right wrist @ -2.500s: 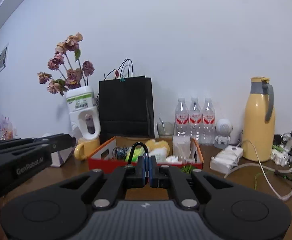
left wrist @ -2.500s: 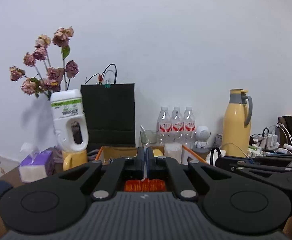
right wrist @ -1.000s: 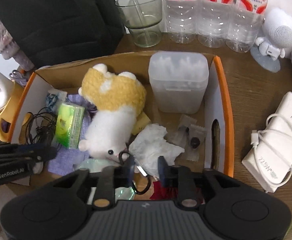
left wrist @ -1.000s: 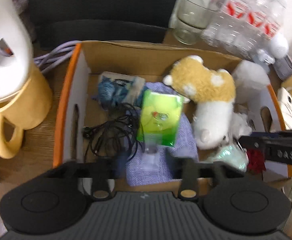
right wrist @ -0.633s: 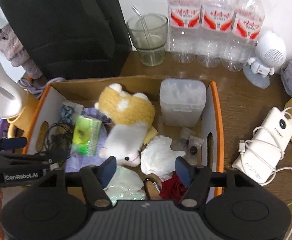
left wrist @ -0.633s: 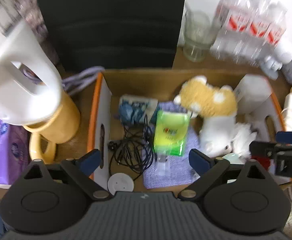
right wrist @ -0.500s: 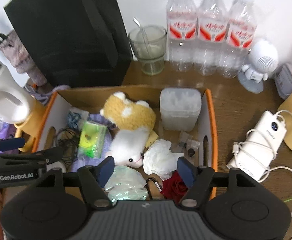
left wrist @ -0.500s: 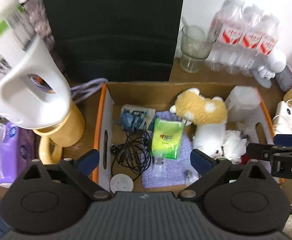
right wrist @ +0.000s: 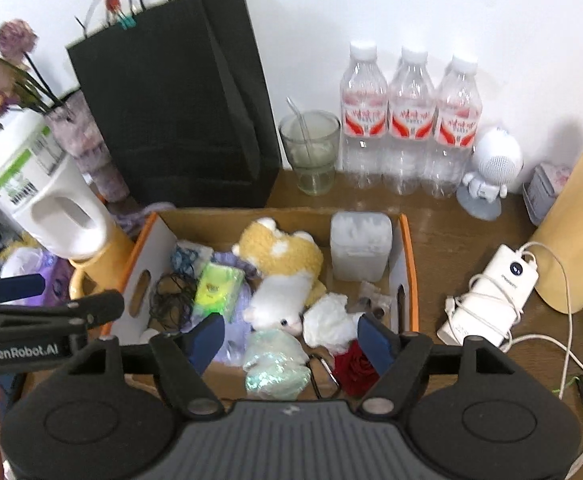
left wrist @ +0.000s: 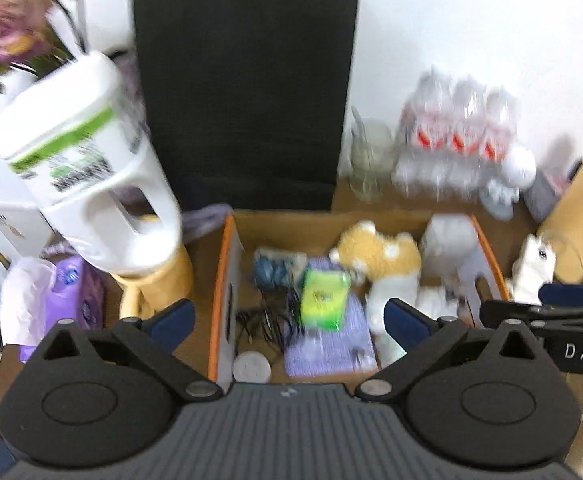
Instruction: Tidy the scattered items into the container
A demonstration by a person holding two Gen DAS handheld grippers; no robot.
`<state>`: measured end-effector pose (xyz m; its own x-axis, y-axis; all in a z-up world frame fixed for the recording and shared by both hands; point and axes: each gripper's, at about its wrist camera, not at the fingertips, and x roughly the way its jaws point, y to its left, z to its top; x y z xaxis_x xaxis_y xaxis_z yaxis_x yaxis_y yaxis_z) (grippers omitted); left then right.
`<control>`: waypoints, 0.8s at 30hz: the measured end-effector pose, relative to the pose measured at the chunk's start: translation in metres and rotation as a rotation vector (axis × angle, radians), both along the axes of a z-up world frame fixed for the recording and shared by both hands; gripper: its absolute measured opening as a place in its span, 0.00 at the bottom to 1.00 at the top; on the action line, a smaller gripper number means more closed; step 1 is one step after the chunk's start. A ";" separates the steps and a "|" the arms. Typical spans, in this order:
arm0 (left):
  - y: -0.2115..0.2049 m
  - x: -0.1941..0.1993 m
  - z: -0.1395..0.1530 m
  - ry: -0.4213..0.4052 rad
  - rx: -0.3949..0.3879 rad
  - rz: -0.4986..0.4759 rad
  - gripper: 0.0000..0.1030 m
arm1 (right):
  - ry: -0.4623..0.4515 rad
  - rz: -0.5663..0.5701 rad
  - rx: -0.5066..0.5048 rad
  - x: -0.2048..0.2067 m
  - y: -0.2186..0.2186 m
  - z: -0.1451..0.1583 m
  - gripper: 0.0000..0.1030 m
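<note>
An orange-edged cardboard box (left wrist: 221, 292) (right wrist: 407, 264) holds a yellow-and-white plush toy (left wrist: 383, 256) (right wrist: 283, 264), a green tissue pack (left wrist: 323, 296) (right wrist: 217, 286), a black cable (left wrist: 267, 320), a purple cloth (left wrist: 327, 348), a frosted plastic tub (right wrist: 359, 246), crumpled white paper (right wrist: 329, 322), a red rose (right wrist: 357, 364) and a shiny film bag (right wrist: 275, 364). My left gripper (left wrist: 287, 320) hovers above the box's left half, jaws opening, nothing between them. My right gripper (right wrist: 291, 338) hovers over the box's near edge, jaws also opening and empty.
Behind the box stand a black paper bag (right wrist: 179, 112), a glass (right wrist: 311, 148) and three water bottles (right wrist: 409, 120). A white jug (left wrist: 87, 180) sits in a yellow mug at left, beside a purple tissue pack (left wrist: 71, 292). A power bank (right wrist: 491, 292) and yellow thermos (right wrist: 575, 232) stand right.
Both grippers have risen and drawn back from inside the box, and their jaws have spread wide. The carabiner seen between the right fingers now lies in the box.
</note>
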<state>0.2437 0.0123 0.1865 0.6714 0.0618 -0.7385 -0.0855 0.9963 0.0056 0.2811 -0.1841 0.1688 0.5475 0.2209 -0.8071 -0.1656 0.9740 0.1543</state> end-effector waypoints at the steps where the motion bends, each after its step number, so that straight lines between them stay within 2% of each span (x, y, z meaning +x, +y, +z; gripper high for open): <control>1: 0.000 -0.011 -0.001 -0.060 0.011 0.018 1.00 | -0.047 -0.010 0.012 -0.008 -0.001 -0.001 0.71; 4: 0.003 -0.044 -0.012 -0.257 0.033 0.050 1.00 | -0.212 -0.035 0.052 -0.036 -0.003 -0.014 0.71; 10: 0.000 -0.073 -0.038 -0.395 0.032 0.039 1.00 | -0.445 -0.050 0.064 -0.073 -0.003 -0.045 0.71; 13: 0.001 -0.077 -0.052 -0.412 0.032 0.049 1.00 | -0.521 -0.061 0.086 -0.086 -0.005 -0.053 0.75; 17: 0.005 -0.082 -0.070 -0.415 0.001 0.062 1.00 | -0.602 -0.058 0.049 -0.104 -0.001 -0.065 0.79; 22: -0.002 -0.100 -0.083 -0.453 0.029 0.026 1.00 | -0.611 -0.044 0.003 -0.119 0.004 -0.076 0.80; 24: -0.006 -0.110 -0.090 -0.461 0.047 0.018 1.00 | -0.612 -0.053 0.006 -0.127 0.003 -0.082 0.83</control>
